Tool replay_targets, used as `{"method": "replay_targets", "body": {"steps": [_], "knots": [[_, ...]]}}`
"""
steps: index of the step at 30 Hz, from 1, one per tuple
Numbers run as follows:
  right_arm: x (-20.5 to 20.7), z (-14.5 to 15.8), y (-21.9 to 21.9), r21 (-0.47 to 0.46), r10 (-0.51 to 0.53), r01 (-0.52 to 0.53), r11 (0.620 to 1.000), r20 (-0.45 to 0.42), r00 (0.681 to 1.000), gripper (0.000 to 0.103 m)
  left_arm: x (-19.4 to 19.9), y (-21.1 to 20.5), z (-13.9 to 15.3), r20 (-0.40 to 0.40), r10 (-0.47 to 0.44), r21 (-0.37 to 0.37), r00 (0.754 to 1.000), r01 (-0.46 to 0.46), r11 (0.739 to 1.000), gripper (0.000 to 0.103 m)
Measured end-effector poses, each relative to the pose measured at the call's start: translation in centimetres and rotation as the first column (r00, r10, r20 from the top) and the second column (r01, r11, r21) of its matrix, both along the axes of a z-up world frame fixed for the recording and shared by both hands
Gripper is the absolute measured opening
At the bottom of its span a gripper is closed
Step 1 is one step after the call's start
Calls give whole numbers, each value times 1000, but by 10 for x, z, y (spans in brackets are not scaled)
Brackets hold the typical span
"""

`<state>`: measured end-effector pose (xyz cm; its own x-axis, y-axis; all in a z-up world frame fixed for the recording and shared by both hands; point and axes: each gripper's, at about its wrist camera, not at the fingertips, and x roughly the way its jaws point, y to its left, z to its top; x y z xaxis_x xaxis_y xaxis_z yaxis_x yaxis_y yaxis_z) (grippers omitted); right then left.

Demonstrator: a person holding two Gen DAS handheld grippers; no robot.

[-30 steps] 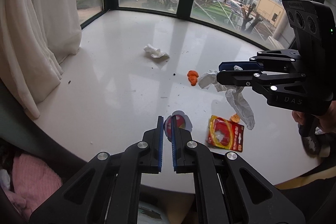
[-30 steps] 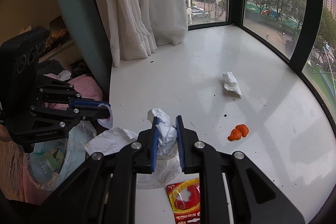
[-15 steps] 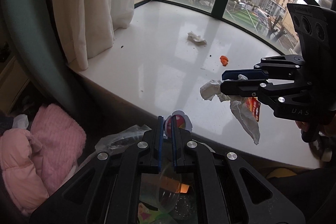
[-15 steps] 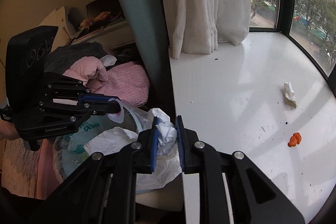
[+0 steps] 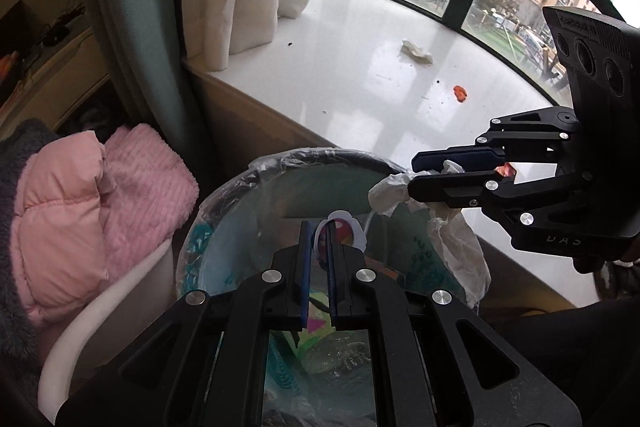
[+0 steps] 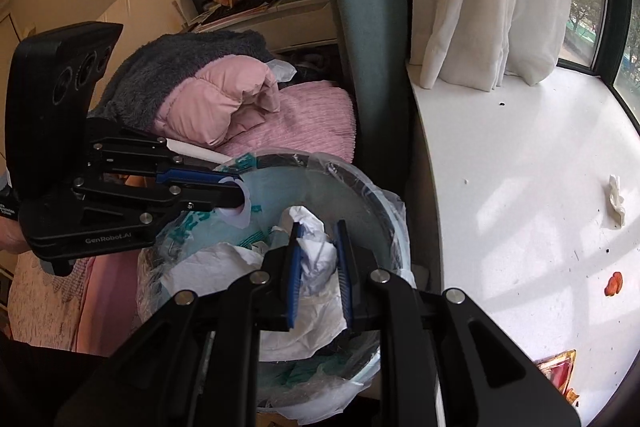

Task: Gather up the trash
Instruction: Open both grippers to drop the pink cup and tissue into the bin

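Crumpled white tissue (image 6: 316, 251) pinched between the nearly closed pads of the right hand-held gripper (image 6: 318, 263), hanging over the plastic-lined trash bin (image 6: 384, 211). Small round red-and-white wrapper (image 5: 340, 233) clamped in the left hand-held gripper (image 5: 317, 247), above the same bin. Left on the white window ledge (image 5: 360, 67): another tissue (image 5: 416, 51), orange scrap (image 5: 460, 93).

Both grippers, earlier over the white surface (image 5: 360, 67), are now above the lined trash bin (image 5: 224, 211). The left gripper (image 5: 317, 239) carries its round lid (image 5: 340, 229) there, the right gripper (image 6: 318, 255) its crumpled tissue (image 6: 316, 255).
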<state>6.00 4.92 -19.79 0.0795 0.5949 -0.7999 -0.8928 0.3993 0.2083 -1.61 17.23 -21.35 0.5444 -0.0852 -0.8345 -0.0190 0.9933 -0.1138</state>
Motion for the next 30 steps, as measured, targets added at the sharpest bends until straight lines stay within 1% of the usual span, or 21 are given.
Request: {"method": "replay_targets", "body": {"steps": [4,10,16,23,24,25,26,27,28,29,30], "knots": [[-13,-11,7,-37,35,-35,999,-2,999,17,-12,5,-7,-14,27,-1,1000,-27,1000,6],[-20,-22,12,-75,58,-57,996,3,998,17,-22,11,-19,-41,53,-1,998,-53,999,6],[-20,-27,12,-96,78,-76,992,14,997,17,-24,14,-28,-64,54,-1,997,-54,999,6],[-20,-23,12,-96,93,-87,992,63,994,18,-24,14,-28,-56,50,3,997,-50,999,6],[-19,-22,12,-94,90,-83,992,72,993,21,-24,13,-28,-54,51,4,997,-51,999,6],[-19,-21,12,-93,87,-79,993,81,993,33,-24,14,-28,-51,52,8,997,-52,999,12],[-18,-20,12,-92,84,-76,993,87,993,47,-24,14,-27,-48,54,9,997,-53,999,15],[-17,-19,11,-88,81,-73,994,94,992,55,-24,15,-26,-44,57,13,997,-57,998,24],[-16,-18,11,-84,79,-70,994,101,992,67,-24,16,-25,-38,63,19,997,-62,998,34],[-15,-17,10,-83,77,-68,994,107,991,73,-25,17,-24,-32,67,23,997,-67,998,37],[-14,-15,10,-81,75,-66,995,115,991,75,-25,18,-24,-28,71,26,997,-70,997,45]]}}
